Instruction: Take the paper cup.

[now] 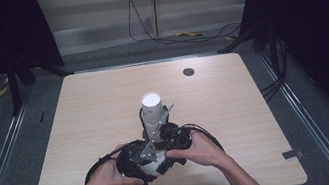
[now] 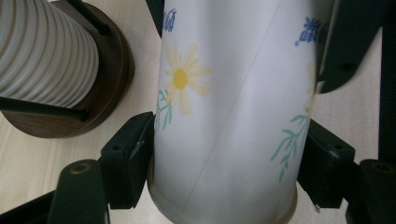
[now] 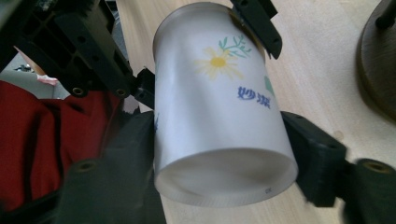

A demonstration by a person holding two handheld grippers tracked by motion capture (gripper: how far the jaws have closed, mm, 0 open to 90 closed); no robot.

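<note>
From the high view, the paper cup [image 1: 152, 161] lay between the two hands near the table's [image 1: 83, 136] front edge, just in front of the upright cup stack [image 1: 153, 114], with the left gripper [image 1: 136, 165] and right gripper [image 1: 173, 144] meeting on it. In the left gripper view, the cup's long axis ran straight away between the jaws, which clamped its walls near the rim, the stack's wooden base [image 2: 100, 88] off to one side. In the right gripper view, the cup [image 3: 219, 107] pointed its bottom toward the camera, both pads [image 3: 317, 154] closed against its sides, so each gripper was equally near.
</note>
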